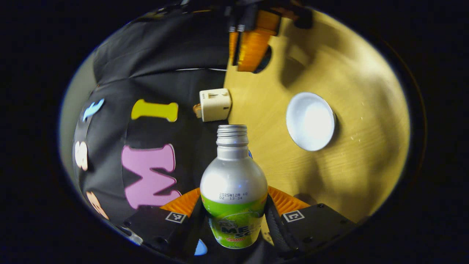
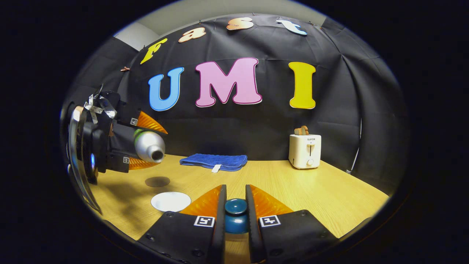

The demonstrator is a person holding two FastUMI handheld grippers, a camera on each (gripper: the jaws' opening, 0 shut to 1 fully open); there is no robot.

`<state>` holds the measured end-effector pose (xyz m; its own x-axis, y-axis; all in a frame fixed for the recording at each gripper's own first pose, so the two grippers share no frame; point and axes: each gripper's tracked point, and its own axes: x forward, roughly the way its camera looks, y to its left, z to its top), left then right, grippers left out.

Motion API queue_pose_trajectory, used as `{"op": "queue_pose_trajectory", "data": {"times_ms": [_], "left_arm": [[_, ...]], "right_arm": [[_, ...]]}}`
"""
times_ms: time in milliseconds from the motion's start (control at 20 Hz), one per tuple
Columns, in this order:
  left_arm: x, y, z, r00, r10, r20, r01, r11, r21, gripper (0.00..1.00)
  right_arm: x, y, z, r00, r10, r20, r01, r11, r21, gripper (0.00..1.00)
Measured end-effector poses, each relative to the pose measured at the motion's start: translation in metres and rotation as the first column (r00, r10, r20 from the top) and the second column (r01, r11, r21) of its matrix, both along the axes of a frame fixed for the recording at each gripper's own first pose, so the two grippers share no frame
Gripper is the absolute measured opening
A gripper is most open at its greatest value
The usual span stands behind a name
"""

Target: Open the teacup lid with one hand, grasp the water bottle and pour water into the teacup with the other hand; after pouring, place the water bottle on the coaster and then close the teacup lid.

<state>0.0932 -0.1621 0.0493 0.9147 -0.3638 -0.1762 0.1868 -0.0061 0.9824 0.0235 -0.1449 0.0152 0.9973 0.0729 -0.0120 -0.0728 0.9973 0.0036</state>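
Observation:
A silver water bottle (image 1: 233, 183) with a green label sits between the orange fingers of my left gripper (image 1: 234, 196), which is shut on its body. Its threaded neck carries no cap. In the right gripper view the same bottle (image 2: 148, 146) lies on its side in the air at the left, mouth pointing right, held by the left gripper (image 2: 137, 143). My right gripper (image 2: 235, 205) is shut on the round knob of a dark blue teacup lid (image 2: 235, 212). A white round coaster (image 2: 170, 201) lies on the table, also visible as the coaster (image 1: 310, 121).
A wooden table (image 2: 329, 190) carries a folded blue towel (image 2: 214, 161) at the back and a cream toaster (image 2: 305, 150) at the back right. A dark round patch (image 2: 157, 181) lies beyond the coaster. The right gripper's orange fingers (image 1: 253, 44) hang at the top of the left gripper view.

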Motion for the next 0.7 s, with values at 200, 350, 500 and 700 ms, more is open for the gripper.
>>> {"op": "queue_pose_trajectory", "data": {"times_ms": [200,350,500,700], "left_arm": [[-0.023,0.001,0.047,0.998,-0.008,-0.057,-0.022,0.866,-0.500,0.80],[-0.027,0.008,0.064,0.992,-0.020,-0.124,-0.084,0.630,-0.772,0.80],[0.001,0.025,0.064,0.983,-0.039,-0.178,-0.152,0.364,-0.919,0.79],[0.024,0.040,0.046,0.973,-0.031,-0.231,-0.226,0.117,-0.967,0.79]], "right_arm": [[0.000,0.000,0.000,1.000,0.000,0.000,0.000,1.000,0.000,0.29],[0.001,0.000,0.000,1.000,0.001,0.001,-0.001,1.000,0.000,0.29],[0.001,-0.001,-0.001,1.000,0.001,0.001,-0.001,1.000,0.000,0.30],[0.001,-0.001,0.000,1.000,0.001,0.001,-0.001,1.000,0.000,0.30]]}}
